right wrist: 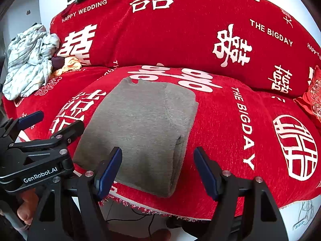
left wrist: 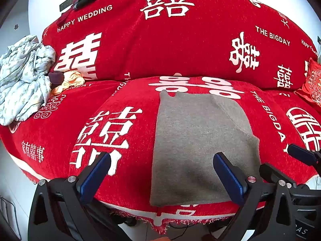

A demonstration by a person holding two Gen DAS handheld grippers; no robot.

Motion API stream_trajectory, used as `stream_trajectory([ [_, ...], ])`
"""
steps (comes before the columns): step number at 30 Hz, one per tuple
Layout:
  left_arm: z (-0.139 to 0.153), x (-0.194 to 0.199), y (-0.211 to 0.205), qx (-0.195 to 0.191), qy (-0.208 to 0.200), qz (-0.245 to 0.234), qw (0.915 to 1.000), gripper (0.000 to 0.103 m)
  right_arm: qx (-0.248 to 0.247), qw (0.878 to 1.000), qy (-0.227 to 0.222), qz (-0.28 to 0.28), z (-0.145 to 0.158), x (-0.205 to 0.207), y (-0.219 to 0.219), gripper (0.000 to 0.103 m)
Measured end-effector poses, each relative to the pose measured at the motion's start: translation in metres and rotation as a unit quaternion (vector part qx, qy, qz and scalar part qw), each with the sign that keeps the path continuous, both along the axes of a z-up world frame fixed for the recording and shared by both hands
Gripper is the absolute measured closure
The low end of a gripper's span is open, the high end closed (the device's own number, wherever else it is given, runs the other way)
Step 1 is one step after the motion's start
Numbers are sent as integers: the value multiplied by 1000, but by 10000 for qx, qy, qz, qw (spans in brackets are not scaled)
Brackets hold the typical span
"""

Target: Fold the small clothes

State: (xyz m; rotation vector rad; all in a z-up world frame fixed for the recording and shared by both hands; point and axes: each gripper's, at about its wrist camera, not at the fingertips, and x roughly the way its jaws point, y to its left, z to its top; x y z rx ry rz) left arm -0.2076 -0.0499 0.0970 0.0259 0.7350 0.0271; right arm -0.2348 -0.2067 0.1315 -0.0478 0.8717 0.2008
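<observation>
A grey knit garment (left wrist: pixel 200 144) lies folded flat on the red sofa seat, its near edge by the seat's front. It also shows in the right wrist view (right wrist: pixel 140 132), with stacked layers at its right side. My left gripper (left wrist: pixel 160 172) is open and empty, just above the garment's near left part. My right gripper (right wrist: pixel 158 170) is open and empty over the garment's near right corner. The right gripper also shows at the right of the left wrist view (left wrist: pixel 286 162), and the left gripper at the left of the right wrist view (right wrist: pixel 50 120).
The sofa wears a red cover with white characters (left wrist: pixel 180 46). A crumpled pale blue blanket (left wrist: pixel 22 80), a dark item (left wrist: pixel 57 77) and a yellow cloth (left wrist: pixel 72 80) lie at the seat's left end. A red cushion (left wrist: pixel 313 82) sits at the right.
</observation>
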Motion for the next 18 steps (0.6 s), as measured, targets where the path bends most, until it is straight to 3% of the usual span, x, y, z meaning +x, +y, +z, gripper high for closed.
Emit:
stream_trajectory([
  [18,1,0,-2,3,-10,-39,10000,1,5,10000,-2,-7,0,-1,0,26],
])
